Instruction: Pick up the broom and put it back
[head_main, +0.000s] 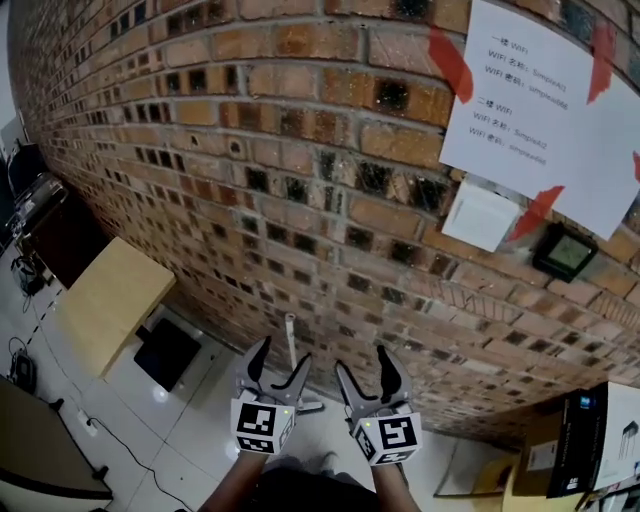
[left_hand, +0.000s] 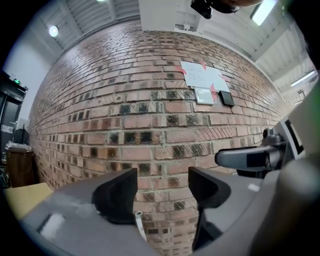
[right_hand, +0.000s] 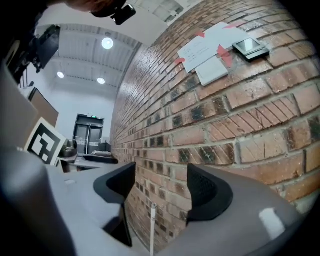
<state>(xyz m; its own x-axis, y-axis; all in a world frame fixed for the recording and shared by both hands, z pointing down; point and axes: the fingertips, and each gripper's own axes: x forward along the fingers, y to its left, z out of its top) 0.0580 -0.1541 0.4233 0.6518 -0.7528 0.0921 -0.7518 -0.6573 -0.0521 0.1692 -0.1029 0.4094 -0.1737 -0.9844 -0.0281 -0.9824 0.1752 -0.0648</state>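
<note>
The broom's thin white handle stands upright against the brick wall, its lower end hidden behind my grippers. My left gripper and right gripper are held side by side, pointing level at the wall, just short of the handle. Both are open with nothing between their jaws. In the left gripper view the handle's tip shows low between the jaws of the left gripper, still ahead of them. The right gripper view shows the handle low and left of centre, ahead of the right gripper.
A light wooden table stands at the left with a black box on the white tiled floor beside it. Taped paper sheets, a white switch plate and a small black device hang on the wall. Cardboard boxes sit at lower right.
</note>
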